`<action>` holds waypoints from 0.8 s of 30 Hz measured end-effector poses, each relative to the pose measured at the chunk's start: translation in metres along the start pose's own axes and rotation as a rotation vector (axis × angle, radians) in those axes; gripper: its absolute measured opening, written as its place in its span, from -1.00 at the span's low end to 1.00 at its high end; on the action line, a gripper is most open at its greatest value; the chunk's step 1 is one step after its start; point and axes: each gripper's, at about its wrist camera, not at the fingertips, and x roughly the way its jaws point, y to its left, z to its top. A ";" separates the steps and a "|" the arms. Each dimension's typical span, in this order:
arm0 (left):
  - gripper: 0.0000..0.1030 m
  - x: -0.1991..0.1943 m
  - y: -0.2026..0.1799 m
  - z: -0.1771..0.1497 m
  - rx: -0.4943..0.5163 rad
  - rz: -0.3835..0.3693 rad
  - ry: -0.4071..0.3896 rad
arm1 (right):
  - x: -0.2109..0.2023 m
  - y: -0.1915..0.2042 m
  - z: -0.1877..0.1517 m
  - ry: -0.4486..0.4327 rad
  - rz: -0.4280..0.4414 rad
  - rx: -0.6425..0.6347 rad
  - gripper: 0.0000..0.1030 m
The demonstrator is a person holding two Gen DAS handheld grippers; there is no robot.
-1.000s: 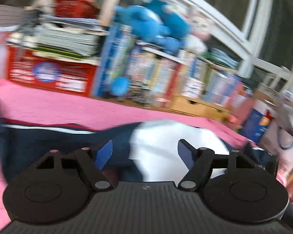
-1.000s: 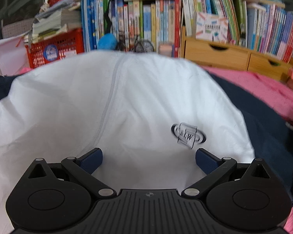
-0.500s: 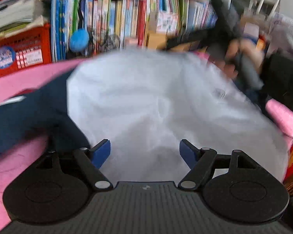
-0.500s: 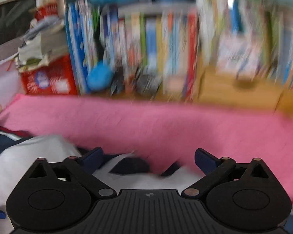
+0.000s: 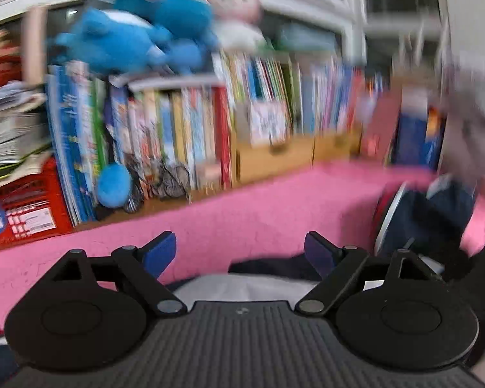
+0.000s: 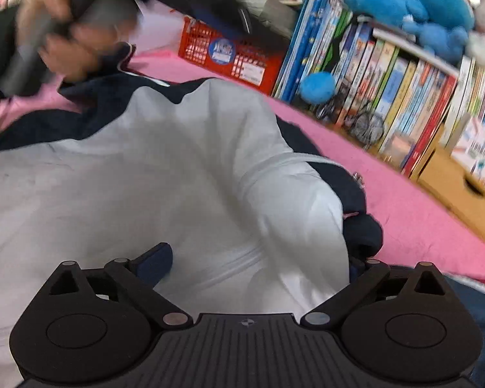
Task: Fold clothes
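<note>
Both wrist views have swung since a second ago: back then the left view showed the navy and white cloth lying ahead of its fingers, and now it looks mostly at pink cover and books. The right view was full of white cloth then too, but level, and now it tilts down over the jacket [image 6: 184, 174] from the side.

One piece of clothing is here — a white and navy jacket, spread on the pink bed cover [image 6: 414, 213]. In the right view it fills the middle and runs long from 7 o'clock up to 1 o'clock, with navy edges at 10 and 3 o'clock.

The right gripper [image 6: 258, 258] is wide open and hangs just over the white part; its pads press on nothing. It looks like the nearer one to the cloth.

The left gripper [image 5: 241, 250] has its jaws opening, with nothing between them. Only a bit of white and navy cloth peeks out at 6 o'clock under it, and a navy part lies at 3 o'clock. In the right view a blurry hand [image 6: 64, 51] holds that tool at 10 o'clock, near the navy collar end.

I count two grippers, one jacket, one red crate [image 6: 232, 55], one long row of books [image 5: 184, 135], and a pile of blue soft toys [image 5: 139, 38] too blurred to count.
</note>
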 end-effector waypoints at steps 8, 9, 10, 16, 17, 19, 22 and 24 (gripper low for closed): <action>0.71 0.006 -0.019 -0.064 0.045 0.012 0.138 | -0.065 -0.045 0.001 -0.215 0.141 0.056 1.00; 0.70 0.004 -0.017 -0.066 0.028 0.008 0.139 | -0.068 -0.059 0.004 -0.253 0.118 0.122 1.00; 0.71 0.004 -0.015 -0.065 0.013 0.004 0.144 | -0.067 -0.075 0.008 -0.267 0.076 0.203 1.00; 0.71 0.005 -0.013 -0.065 0.003 0.001 0.165 | 0.017 -0.137 0.023 0.010 0.058 0.550 0.92; 0.71 0.006 -0.013 -0.065 0.004 0.002 0.166 | 0.029 -0.134 0.022 0.045 0.070 0.551 0.86; 0.71 0.005 -0.013 -0.066 0.002 0.007 0.166 | 0.039 -0.119 0.016 0.056 0.081 0.524 0.32; 0.68 -0.003 -0.014 -0.067 0.017 0.035 0.126 | 0.023 -0.069 0.007 -0.064 -0.055 0.272 0.00; 0.67 -0.025 -0.012 -0.064 0.029 0.050 0.021 | 0.008 -0.034 -0.005 -0.137 -0.137 0.049 -0.06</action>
